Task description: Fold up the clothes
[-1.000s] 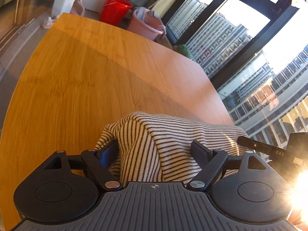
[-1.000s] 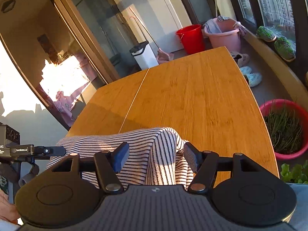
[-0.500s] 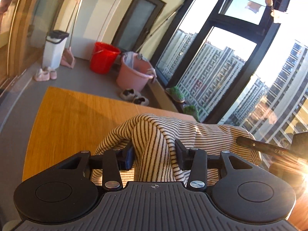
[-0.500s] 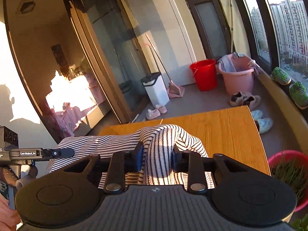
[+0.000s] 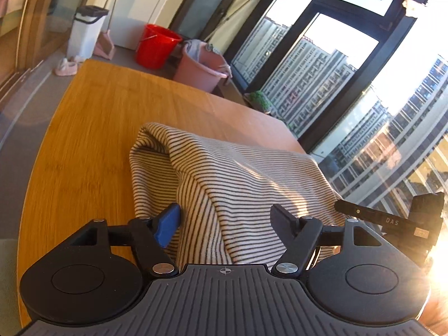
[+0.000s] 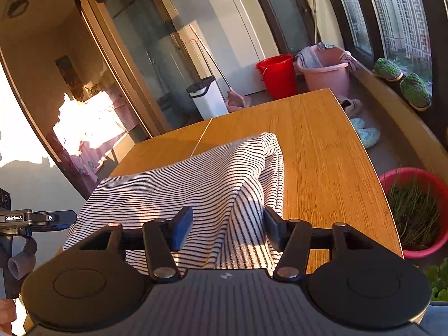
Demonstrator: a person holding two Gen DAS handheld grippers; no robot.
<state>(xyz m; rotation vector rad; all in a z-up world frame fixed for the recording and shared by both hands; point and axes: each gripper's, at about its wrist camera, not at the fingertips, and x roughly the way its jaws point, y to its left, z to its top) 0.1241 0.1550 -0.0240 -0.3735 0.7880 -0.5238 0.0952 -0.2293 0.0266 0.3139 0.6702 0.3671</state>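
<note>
A black-and-white striped garment [image 5: 232, 179] lies folded on the wooden table [image 5: 92, 128]; it also shows in the right wrist view [image 6: 196, 184]. My left gripper [image 5: 226, 224] is open, its fingers spread over the garment's near left edge. My right gripper [image 6: 228, 225] is open over the garment's near right edge, on the table [image 6: 322, 151]. Cloth lies between both pairs of fingers, with no pinch on it. Each gripper shows at the edge of the other's view.
Beyond the table's far end stand a red bucket [image 5: 156, 45], a pink tub [image 5: 200, 68] and a white bin [image 5: 85, 30]. A red planter with grass [image 6: 414, 212] sits on the floor right of the table. Large windows run along the right side.
Both grippers were shut on the garment and lifted half a second ago; now both have opened and lowered, and the garment lies stretched further forward over the table.
</note>
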